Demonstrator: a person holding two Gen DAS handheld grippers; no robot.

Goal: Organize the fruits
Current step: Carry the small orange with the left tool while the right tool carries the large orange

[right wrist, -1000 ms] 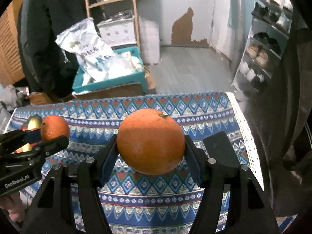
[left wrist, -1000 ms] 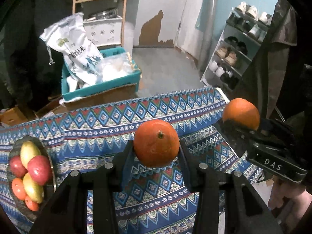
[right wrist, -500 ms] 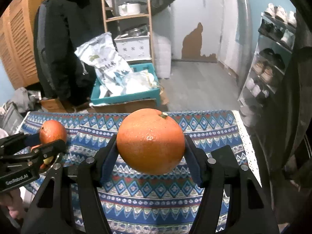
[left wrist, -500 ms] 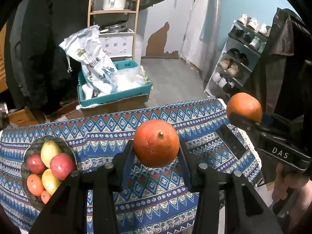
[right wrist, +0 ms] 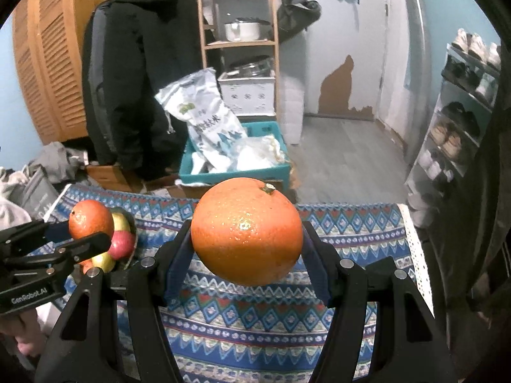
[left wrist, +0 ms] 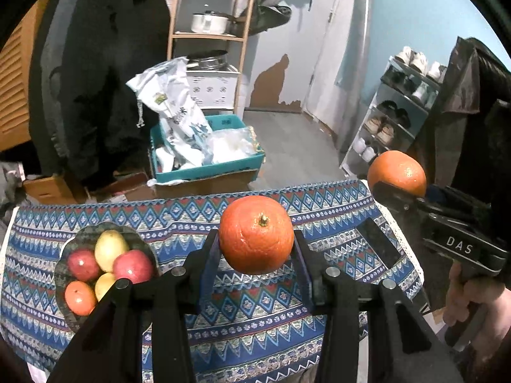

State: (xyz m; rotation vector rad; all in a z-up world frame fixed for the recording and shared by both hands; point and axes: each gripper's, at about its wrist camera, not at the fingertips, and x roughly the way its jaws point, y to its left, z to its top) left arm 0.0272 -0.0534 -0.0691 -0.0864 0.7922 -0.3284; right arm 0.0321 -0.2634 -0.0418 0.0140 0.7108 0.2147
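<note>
We hold an orange in each tool — the bowl lies down-left of the left tool, nearer it than the right tool.

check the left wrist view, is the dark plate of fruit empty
No, the dark oval plate holds red apples, yellow pears and a small orange.

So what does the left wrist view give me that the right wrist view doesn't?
Only the left wrist view: the whole fruit plate from above, with two red apples, two yellow fruits and a small orange fruit, and the dark patch on the cloth. Only the right wrist view: the louvred wooden doors and the clothes pile. Both: the patterned tablecloth, teal crate, shoe rack, and each tongs shut on its orange: left tongs on the smaller orange, right tongs on the larger orange.
</note>
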